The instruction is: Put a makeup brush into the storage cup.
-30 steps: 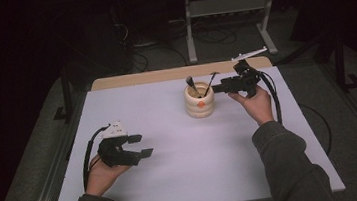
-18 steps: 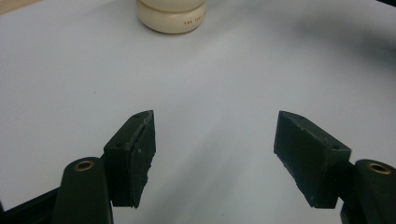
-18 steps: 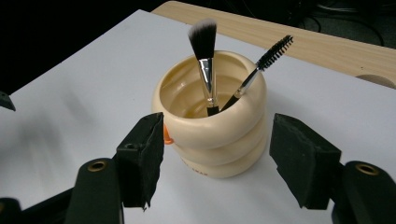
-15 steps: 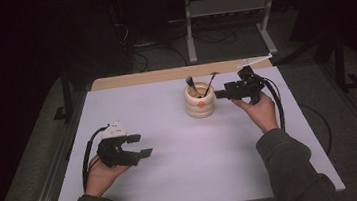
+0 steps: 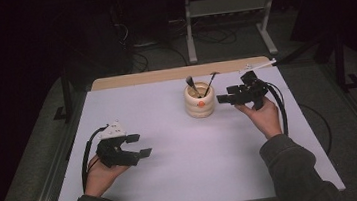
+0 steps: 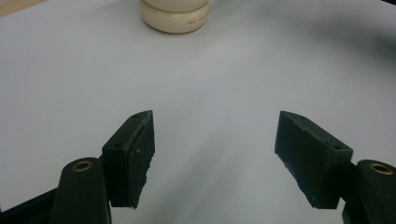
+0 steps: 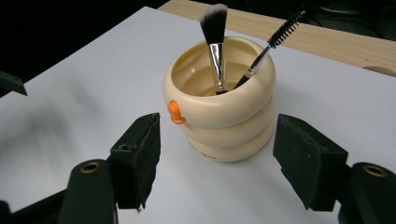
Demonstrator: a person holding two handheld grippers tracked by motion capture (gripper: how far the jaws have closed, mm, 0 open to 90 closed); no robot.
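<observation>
Right now the right gripper (image 5: 222, 98) has its fingers (image 7: 137, 156) spread, having just been opening, with nothing between them; they face the cream ribbed holder (image 7: 223, 105), near it but not touching. That holder stands upright toward the far middle of the tabletop (image 5: 175, 181), a makeup brush (image 7: 214, 32) and a mascara wand (image 7: 275, 37) leaning inside it. The left gripper (image 5: 138, 145), fingers (image 6: 130, 158) also apart and empty, waits well away near the front edge. Judging by this, the step is a release or an approach at the holder; next likely calls for closing on a brush handle or the holder's wall.
</observation>
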